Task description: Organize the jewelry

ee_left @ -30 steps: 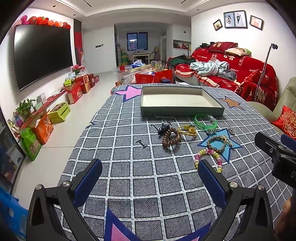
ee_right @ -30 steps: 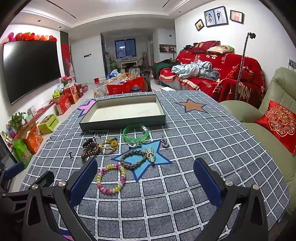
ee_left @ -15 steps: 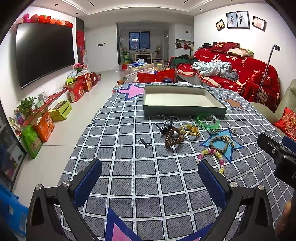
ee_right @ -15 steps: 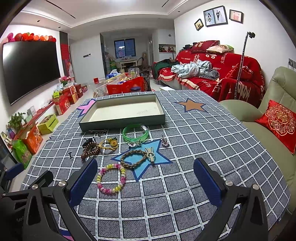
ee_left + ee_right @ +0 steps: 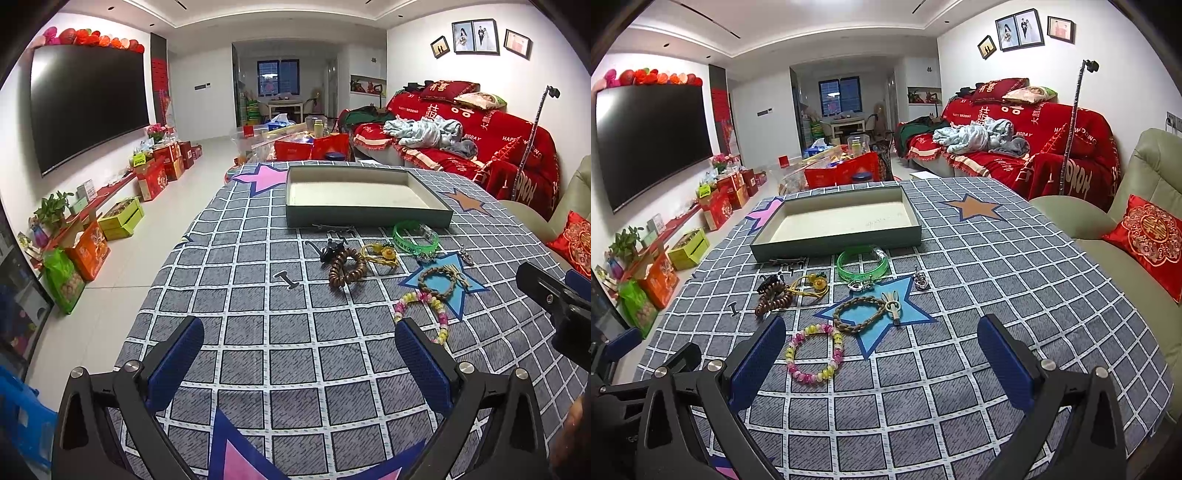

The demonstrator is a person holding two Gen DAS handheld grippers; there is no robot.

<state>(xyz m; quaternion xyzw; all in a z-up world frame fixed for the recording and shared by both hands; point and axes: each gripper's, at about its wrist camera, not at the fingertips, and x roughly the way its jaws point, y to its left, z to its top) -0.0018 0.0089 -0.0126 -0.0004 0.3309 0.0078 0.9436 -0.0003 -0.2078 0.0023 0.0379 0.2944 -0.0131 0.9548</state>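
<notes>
The small silver charms (image 5: 921,281) are too small to make out — the right hand-held gripper (image 5: 554,295) is cut off by the left view's edge.

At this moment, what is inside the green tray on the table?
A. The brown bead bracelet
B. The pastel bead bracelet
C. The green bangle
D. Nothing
D: the tray shows only its bare pale floor; the green bangle, pastel bead bracelet and brown bead bracelet all lie on the tablecloth in front of it.

The tablecloth (image 5: 960,258) looks like matt woven cloth. The green bangle (image 5: 863,263) is glossy translucent plastic, the bead bracelet (image 5: 815,351) shiny and smooth, the braided bracelet (image 5: 860,314) rough cord. The gripper pads (image 5: 759,363) are textured blue.
</notes>
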